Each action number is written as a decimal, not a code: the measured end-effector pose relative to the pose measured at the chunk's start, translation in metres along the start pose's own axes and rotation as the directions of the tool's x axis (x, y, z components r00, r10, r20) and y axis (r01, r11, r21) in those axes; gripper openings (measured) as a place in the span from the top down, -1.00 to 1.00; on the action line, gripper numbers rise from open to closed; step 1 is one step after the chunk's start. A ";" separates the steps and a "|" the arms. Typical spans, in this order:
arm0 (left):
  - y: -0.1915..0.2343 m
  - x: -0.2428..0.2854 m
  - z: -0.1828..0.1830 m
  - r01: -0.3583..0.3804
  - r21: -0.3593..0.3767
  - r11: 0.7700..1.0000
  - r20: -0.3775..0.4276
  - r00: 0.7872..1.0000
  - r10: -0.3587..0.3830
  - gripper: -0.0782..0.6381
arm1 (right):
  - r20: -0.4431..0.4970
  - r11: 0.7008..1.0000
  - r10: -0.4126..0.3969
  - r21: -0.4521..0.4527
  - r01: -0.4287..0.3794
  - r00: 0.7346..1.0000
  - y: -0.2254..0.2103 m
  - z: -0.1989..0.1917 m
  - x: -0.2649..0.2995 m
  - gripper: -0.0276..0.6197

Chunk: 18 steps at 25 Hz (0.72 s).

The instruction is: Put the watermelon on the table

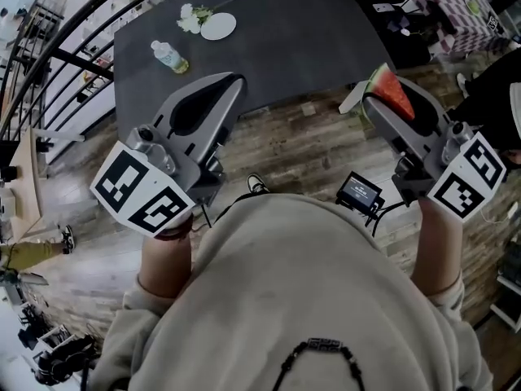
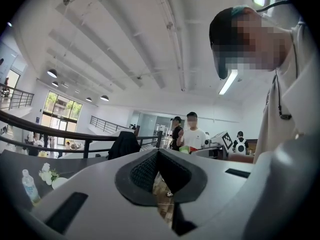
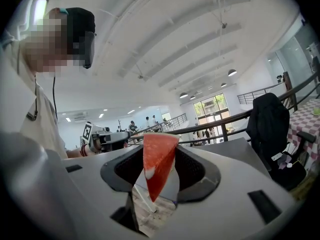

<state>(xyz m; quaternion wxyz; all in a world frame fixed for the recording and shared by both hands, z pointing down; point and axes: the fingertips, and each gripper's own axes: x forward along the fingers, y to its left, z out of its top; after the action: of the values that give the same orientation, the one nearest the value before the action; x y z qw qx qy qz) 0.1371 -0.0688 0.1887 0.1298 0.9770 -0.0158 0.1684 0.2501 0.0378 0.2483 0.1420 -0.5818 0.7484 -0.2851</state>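
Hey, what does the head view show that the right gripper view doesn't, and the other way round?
Only the head view: the clear plastic bottle, round white plate and white flowers on the dark grey table. Only the right gripper view: the white ceiling with its hanging lamps and a tall bright window. Both: the red wedge-shaped watermelon slice clamped between the fingers of the right gripper, and the left gripper.

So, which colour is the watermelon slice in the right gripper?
Red flesh with a green rind; the watermelon slice shows best in the head view.
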 end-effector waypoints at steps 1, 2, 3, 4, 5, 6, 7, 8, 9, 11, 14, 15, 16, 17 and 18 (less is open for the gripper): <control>0.004 0.000 0.002 0.008 -0.001 1.000 0.001 1.000 -0.008 0.78 | 0.001 1.000 -0.007 -0.001 0.007 1.000 0.000 0.003 0.003 0.29; 0.008 0.001 0.004 0.016 -0.001 1.000 0.002 1.000 -0.016 0.78 | 0.001 1.000 -0.013 -0.003 0.013 1.000 0.000 0.005 0.007 0.29; 0.013 0.000 0.005 0.023 -0.001 1.000 0.002 1.000 -0.023 0.78 | 0.001 1.000 -0.019 -0.004 0.019 1.000 0.000 0.006 0.012 0.29; 0.020 -0.001 0.006 0.029 -0.001 1.000 0.000 1.000 -0.029 0.78 | 0.001 1.000 -0.025 -0.004 0.025 1.000 0.000 0.007 0.019 0.29; 0.028 -0.003 0.007 0.035 -0.002 0.999 -0.001 0.999 -0.035 0.78 | 0.001 1.000 -0.030 -0.003 0.030 1.000 0.001 0.008 0.028 0.29; 0.038 -0.006 0.008 0.039 -0.004 0.999 -0.003 0.999 -0.039 0.78 | 0.002 0.999 -0.034 -0.002 0.034 0.999 0.001 0.010 0.038 0.29; 0.048 -0.009 0.009 0.042 -0.007 0.999 -0.005 0.999 -0.042 0.78 | 0.002 0.999 -0.036 -0.002 0.036 0.999 0.003 0.012 0.049 0.29; 0.059 -0.013 0.010 0.046 -0.012 0.999 -0.008 0.999 -0.046 0.78 | 0.002 0.999 -0.036 -0.001 0.036 0.999 0.005 0.014 0.062 0.29; 0.070 -0.016 0.011 0.052 -0.017 0.999 -0.012 0.999 -0.052 0.78 | 0.000 0.999 -0.035 -0.001 0.035 0.999 0.008 0.016 0.074 0.29; 0.088 -0.023 0.012 0.068 -0.026 0.997 -0.026 0.997 -0.069 0.78 | -0.008 1.000 -0.031 -0.004 0.031 0.999 0.015 0.020 0.097 0.29; 0.099 -0.033 0.010 0.092 -0.020 0.996 -0.039 0.995 -0.093 0.78 | -0.020 1.000 -0.021 -0.010 0.021 1.000 0.026 0.025 0.119 0.29; 0.100 -0.036 0.010 0.096 -0.013 0.995 -0.040 0.994 -0.097 0.78 | -0.021 1.000 -0.016 -0.010 0.016 1.000 0.028 0.026 0.122 0.29; 0.099 -0.040 0.010 0.099 -0.006 0.995 -0.042 0.994 -0.099 0.78 | -0.022 1.000 -0.010 -0.008 0.010 1.000 0.029 0.028 0.125 0.29; 0.098 -0.043 0.008 0.100 0.001 0.995 -0.043 0.994 -0.099 0.78 | -0.024 1.000 -0.004 -0.006 0.004 1.000 0.030 0.028 0.126 0.29; 0.096 -0.046 0.004 0.099 0.006 0.995 -0.045 0.994 -0.098 0.78 | -0.027 1.000 0.001 -0.002 -0.001 1.000 0.028 0.025 0.125 0.29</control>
<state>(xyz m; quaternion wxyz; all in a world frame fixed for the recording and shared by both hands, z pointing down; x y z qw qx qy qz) 0.0877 -0.1629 0.1934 0.1344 0.9731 0.0359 0.1835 0.2057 -0.0835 0.2265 0.1313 -0.5775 0.7510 -0.2919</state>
